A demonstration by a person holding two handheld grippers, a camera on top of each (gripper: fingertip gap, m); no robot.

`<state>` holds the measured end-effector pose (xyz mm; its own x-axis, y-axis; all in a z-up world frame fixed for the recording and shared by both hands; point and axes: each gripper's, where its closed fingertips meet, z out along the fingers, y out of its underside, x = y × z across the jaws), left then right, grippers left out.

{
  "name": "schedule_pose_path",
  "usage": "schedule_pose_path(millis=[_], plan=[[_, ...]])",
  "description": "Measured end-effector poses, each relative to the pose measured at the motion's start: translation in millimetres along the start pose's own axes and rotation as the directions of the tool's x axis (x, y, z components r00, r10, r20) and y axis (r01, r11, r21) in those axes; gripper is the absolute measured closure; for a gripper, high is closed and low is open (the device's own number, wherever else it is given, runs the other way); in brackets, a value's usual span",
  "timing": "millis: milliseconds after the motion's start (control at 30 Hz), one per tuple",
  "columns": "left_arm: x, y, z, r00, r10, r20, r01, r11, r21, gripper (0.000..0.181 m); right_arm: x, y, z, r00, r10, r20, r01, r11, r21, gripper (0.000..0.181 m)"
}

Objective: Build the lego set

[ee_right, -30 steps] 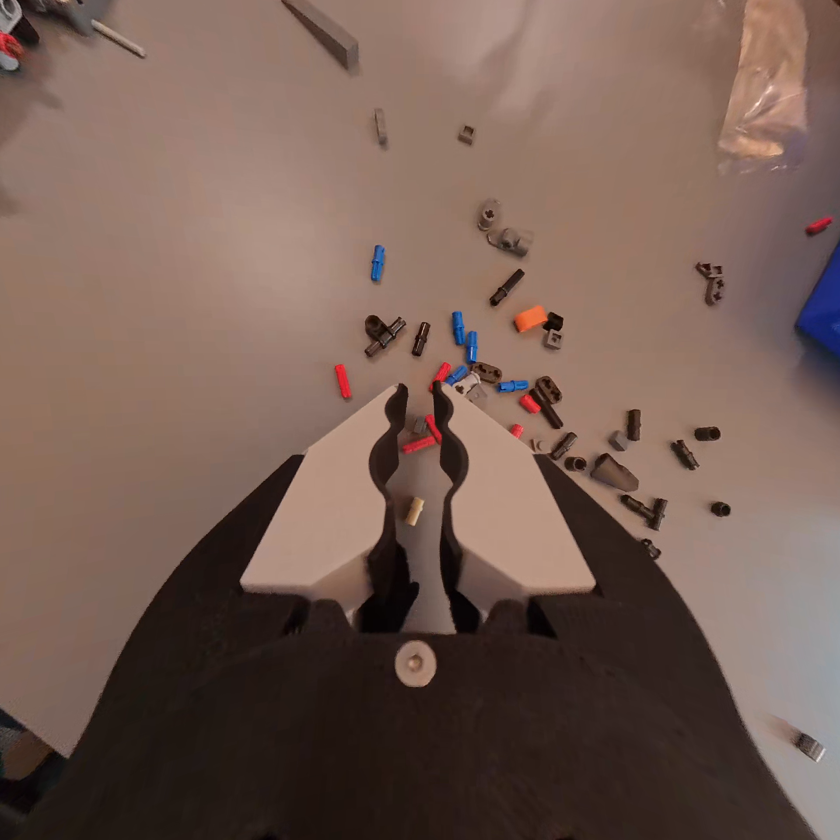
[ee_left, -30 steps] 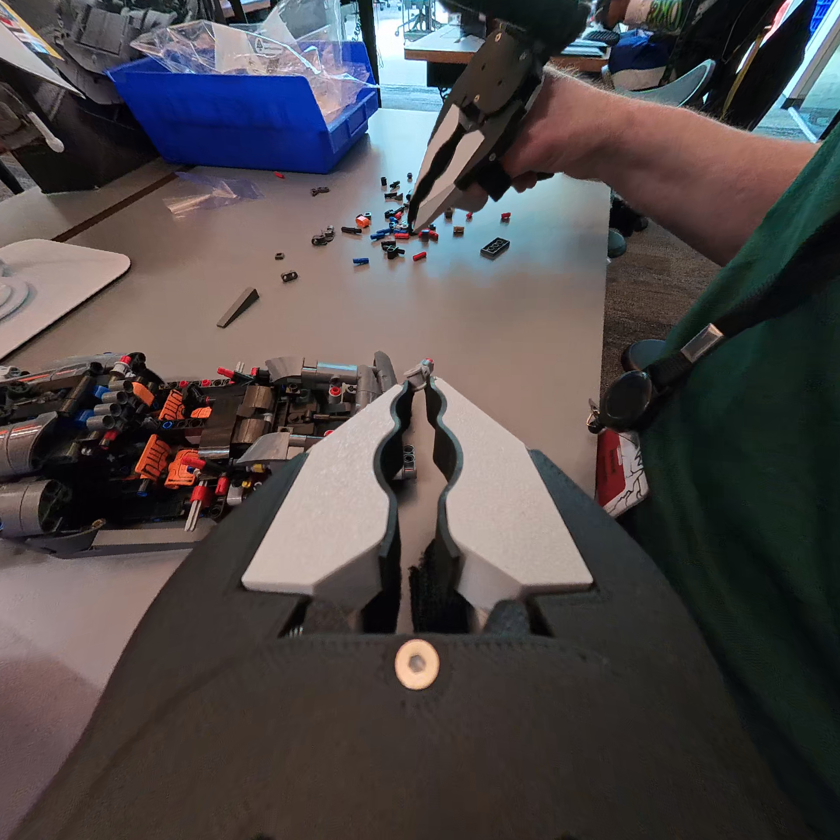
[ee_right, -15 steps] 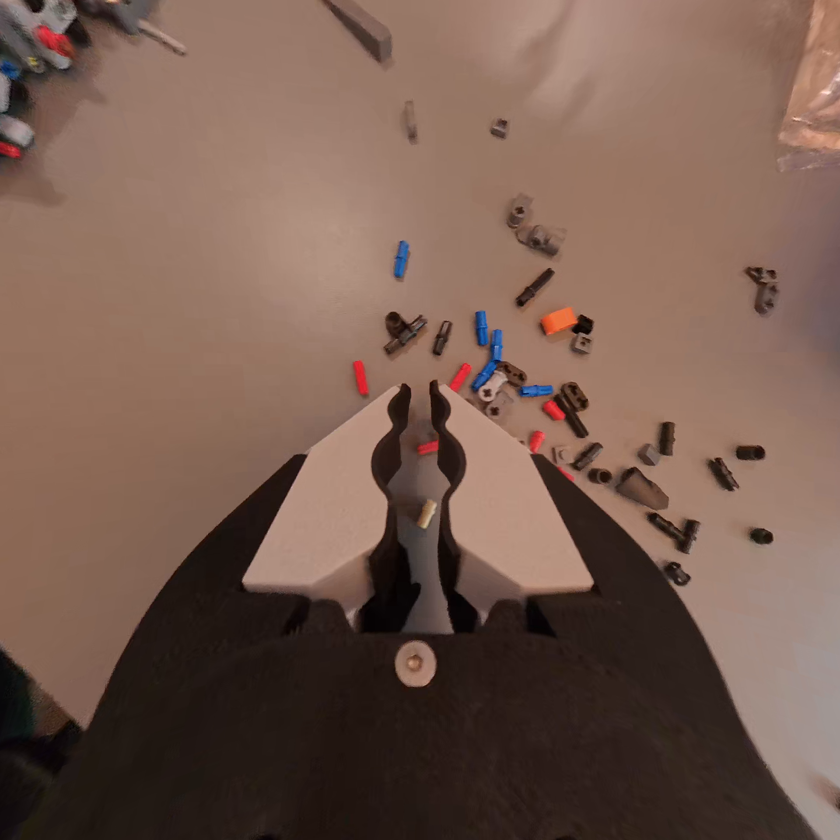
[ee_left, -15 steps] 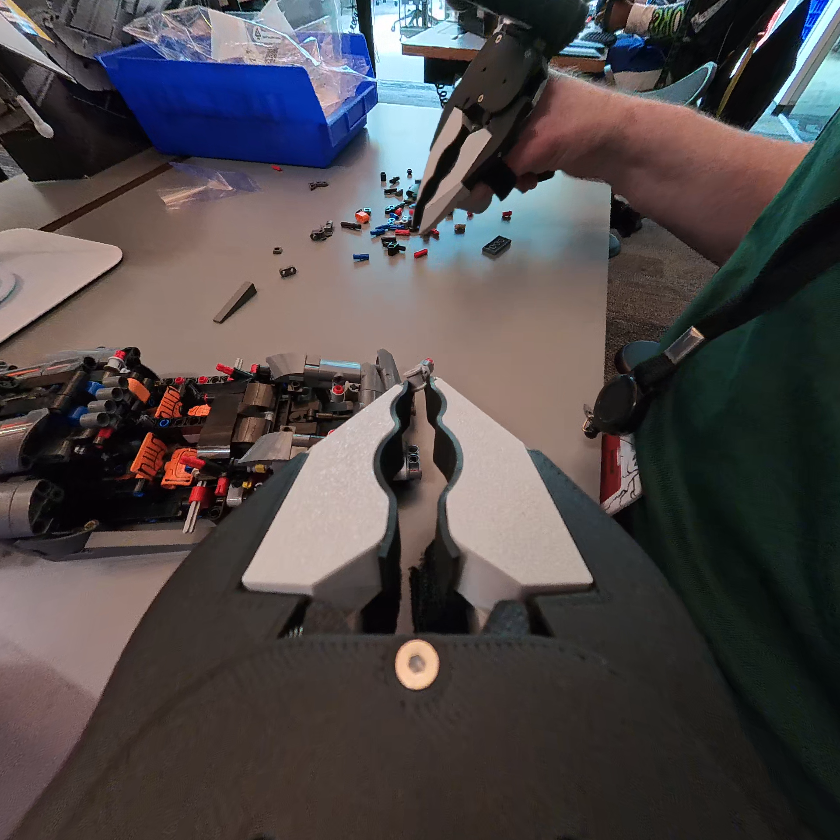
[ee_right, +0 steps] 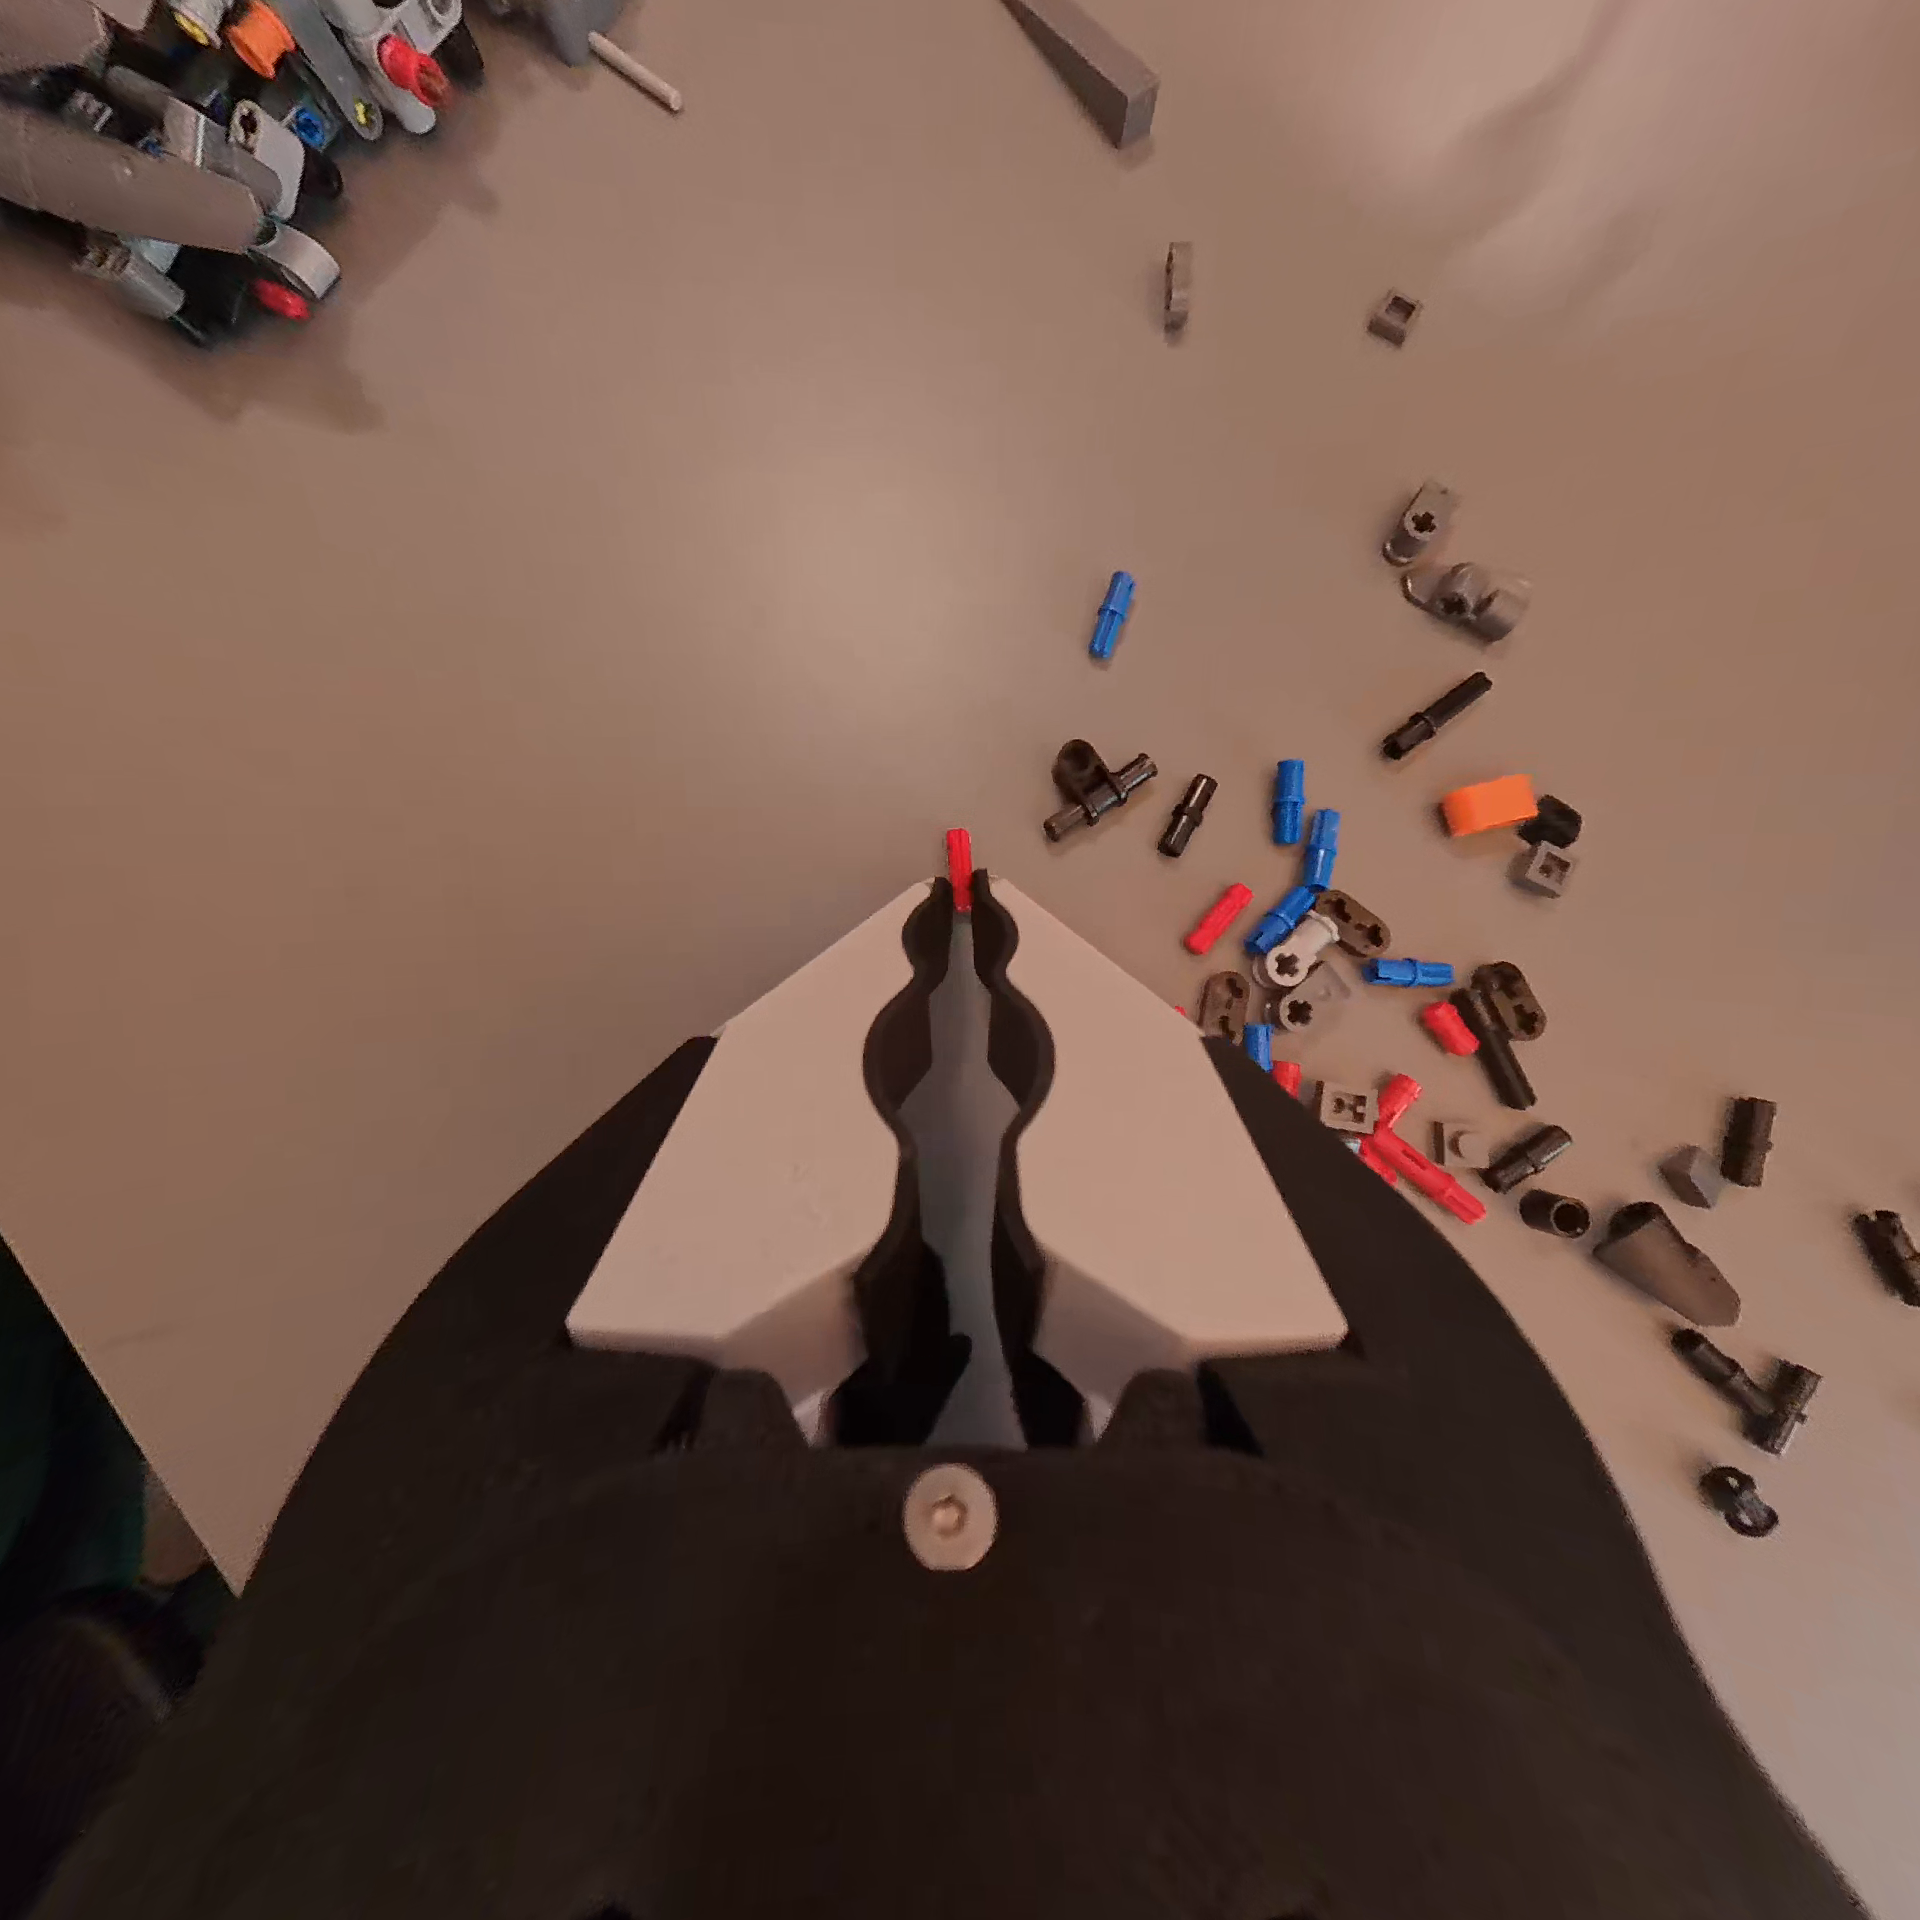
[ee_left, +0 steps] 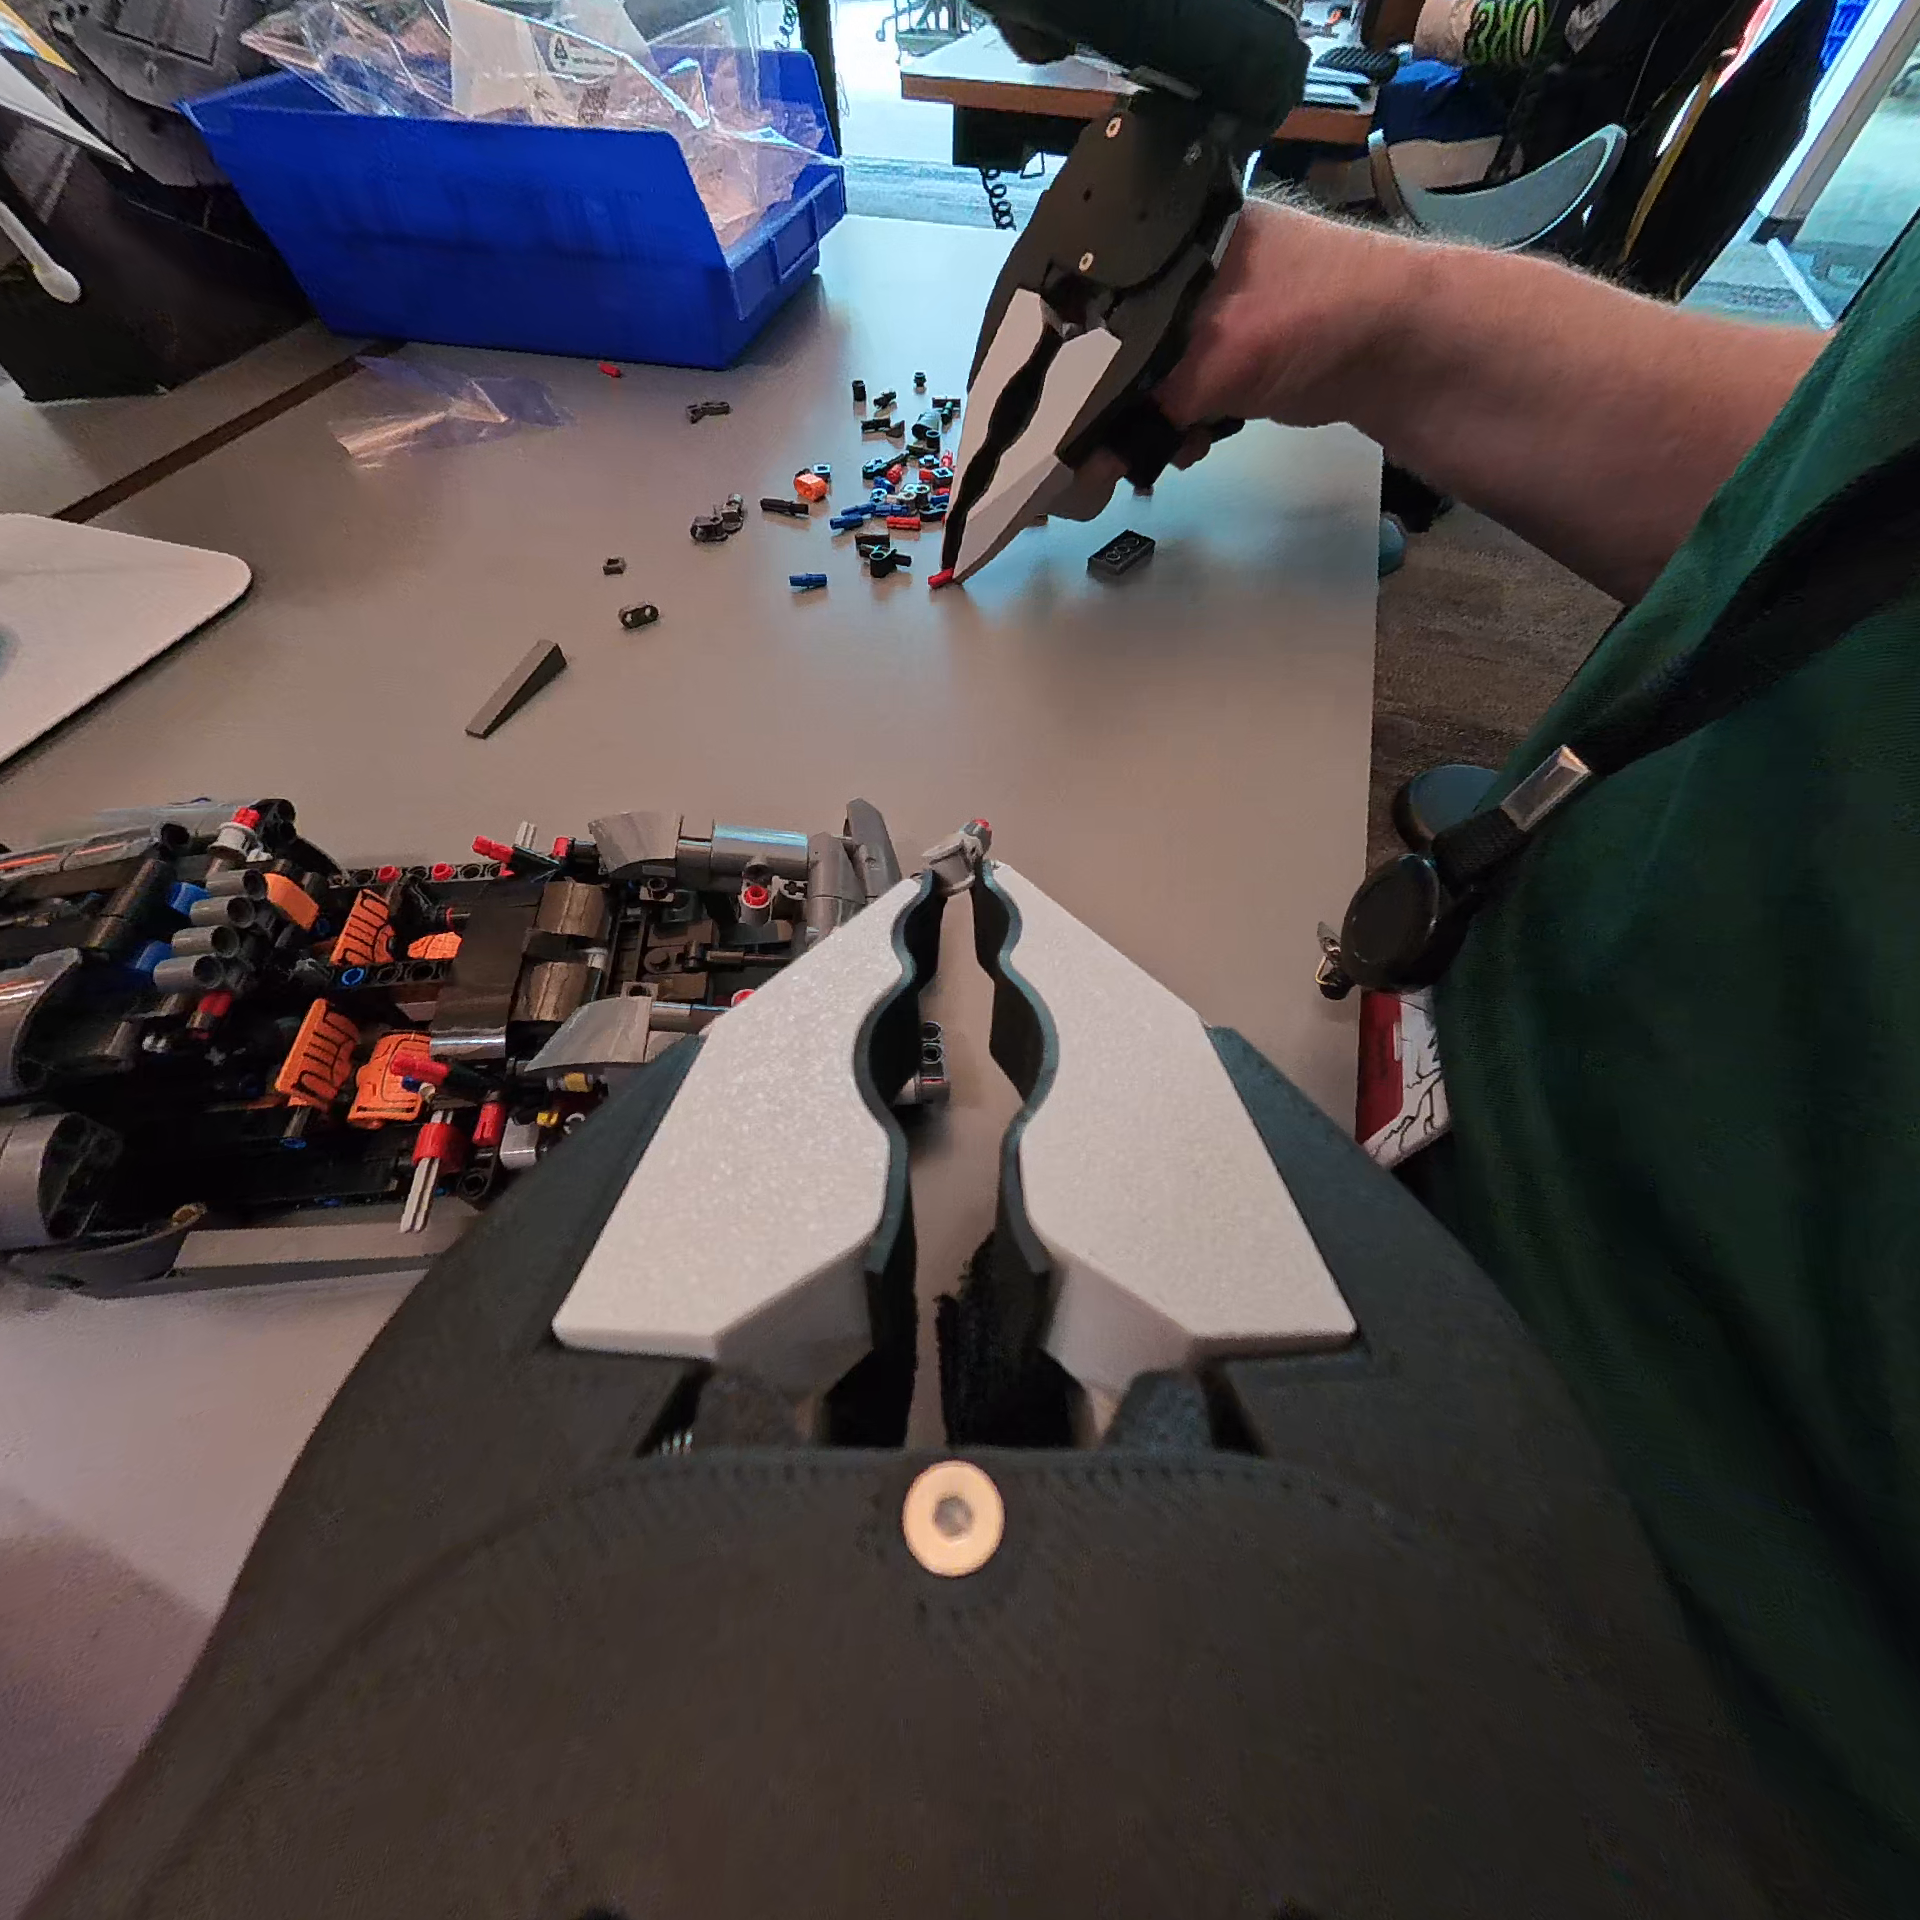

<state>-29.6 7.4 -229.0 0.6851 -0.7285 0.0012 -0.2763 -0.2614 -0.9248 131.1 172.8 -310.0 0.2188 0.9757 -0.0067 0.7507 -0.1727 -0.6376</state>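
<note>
On the grey table, our right gripper pinches a red pin at its tips, beside the loose pieces. Our left gripper is clamped on a small grey connector at the half-built lego model, whose far end is cut off.

Blue bin holding clear bags; grey table.

Grey table. Beyond its far edge: wooden desk, grey chair, bright daylit floor. Right of table: brownish carpet. Blue bin at far left corner.
</note>
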Motion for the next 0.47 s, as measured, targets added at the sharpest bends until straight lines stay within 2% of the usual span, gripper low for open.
schedule_pose_path(millis=[233, 467], plan=[[5, -1, 4, 1.0, 0.005, -0.013, -0.006, 0.999, -0.041, 0.177, -35, -28, -9, 0.991, -0.124, 0.056, 0.119, 0.989, 0.09, 0.18], [8, 2, 19, 0.998, 0.065, 0.005, -0.063, 0.987, -0.145, 0.177, -108, -81, -15, 0.925, -0.363, 0.116, 0.332, 0.917, 0.219, 0.18]])
